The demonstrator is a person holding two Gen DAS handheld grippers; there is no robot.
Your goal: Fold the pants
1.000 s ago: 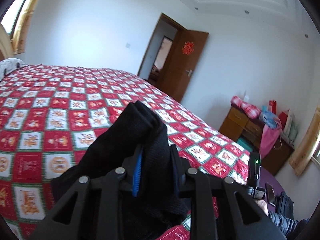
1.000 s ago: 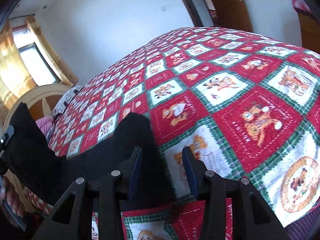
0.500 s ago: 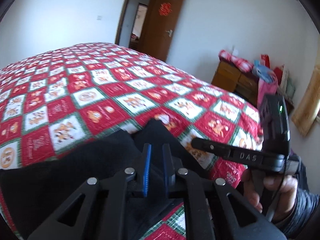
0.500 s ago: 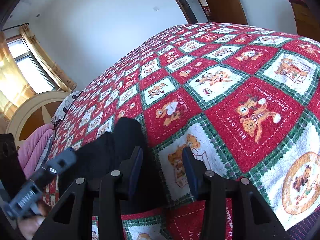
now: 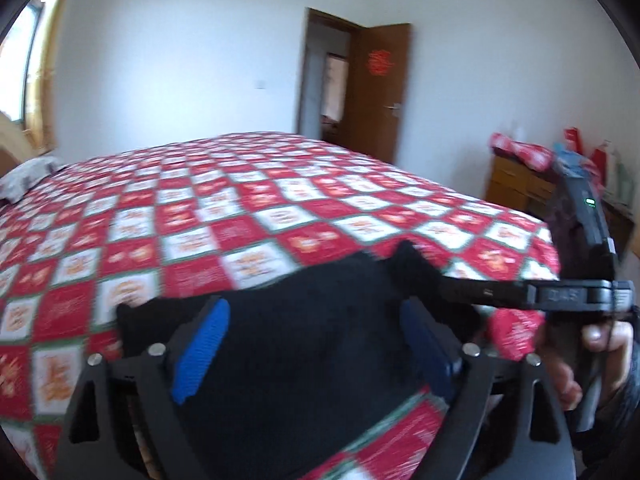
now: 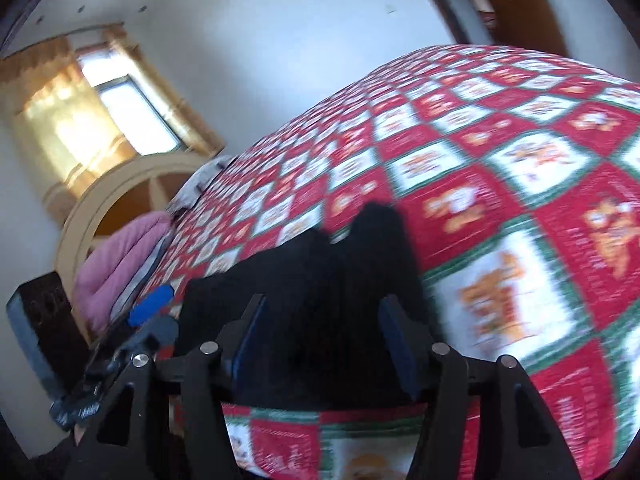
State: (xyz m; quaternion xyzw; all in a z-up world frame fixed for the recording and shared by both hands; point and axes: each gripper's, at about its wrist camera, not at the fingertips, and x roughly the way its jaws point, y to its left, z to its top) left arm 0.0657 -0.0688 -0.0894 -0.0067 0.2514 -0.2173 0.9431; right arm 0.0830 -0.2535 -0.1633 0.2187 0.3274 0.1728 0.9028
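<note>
While both tongs spread, status relative to the bedspread:
pants: black pants lie folded on the bedspread's near edge, 2 peaks at the far side.
left gripper: left gripper jaws opening, wide apart, pads off the cloth, pants between them.
right gripper: right gripper jaws opening, pants between, no visible pinch.
pillow: pink pillow at the bedspread's headboard end.

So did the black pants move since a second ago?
Yes. The pants, then bunched up above the quilt in the left tongs, now lie flat on it, let go.
</note>
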